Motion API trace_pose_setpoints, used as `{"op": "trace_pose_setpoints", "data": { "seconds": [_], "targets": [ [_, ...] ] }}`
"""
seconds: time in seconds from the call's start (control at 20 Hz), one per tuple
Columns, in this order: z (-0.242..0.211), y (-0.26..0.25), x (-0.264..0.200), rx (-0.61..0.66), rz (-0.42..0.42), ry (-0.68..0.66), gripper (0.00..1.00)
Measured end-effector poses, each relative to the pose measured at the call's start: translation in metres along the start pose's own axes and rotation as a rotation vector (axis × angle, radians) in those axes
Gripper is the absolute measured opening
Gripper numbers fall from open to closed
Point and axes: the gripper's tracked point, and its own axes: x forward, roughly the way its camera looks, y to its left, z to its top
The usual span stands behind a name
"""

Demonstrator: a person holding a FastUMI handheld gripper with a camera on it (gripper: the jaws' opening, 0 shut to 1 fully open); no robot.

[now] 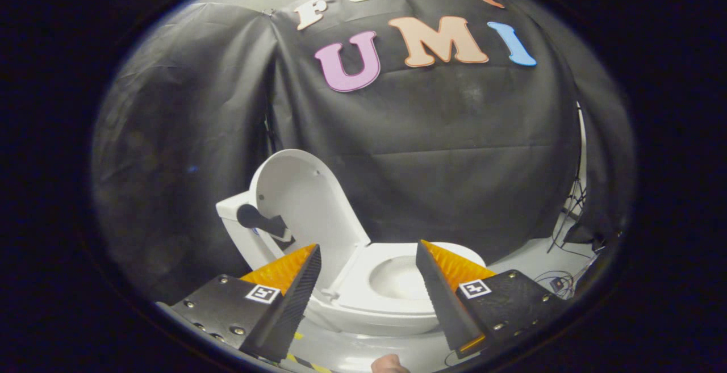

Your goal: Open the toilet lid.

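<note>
A white toilet point(341, 305) stands on the pale floor just beyond my fingers. Its lid point(309, 202) is raised, leaning back against the tank point(233, 208), with a dark handle piece point(261, 221) fixed on its inner face. The seat point(355, 290) lies down around the open bowl point(400, 276). My gripper point(368, 259) is open, held a little back from the toilet, with the bowl showing through the gap between the fingers. Nothing is held between them.
Black cloth walls close in behind and to the left of the toilet. Cables and a stand's legs point(568, 231) lie on the floor at the right. A fingertip of a person point(389, 364) shows below the fingers.
</note>
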Motion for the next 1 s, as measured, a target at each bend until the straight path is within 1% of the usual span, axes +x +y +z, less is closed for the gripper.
{"op": "trace_pose_setpoints", "data": {
  "seconds": [0.3, 0.55, 0.7, 1.0],
  "targets": [
    [0.006, -0.047, -0.011, -0.048, -0.072, -0.029, 0.99],
    [0.031, -0.069, -0.023, -0.126, -0.123, -0.102, 0.99],
    [0.043, -0.082, -0.027, -0.094, -0.153, -0.145, 0.98],
    [0.043, -0.105, -0.033, 0.008, -0.173, -0.135, 0.98]
  ]
}}
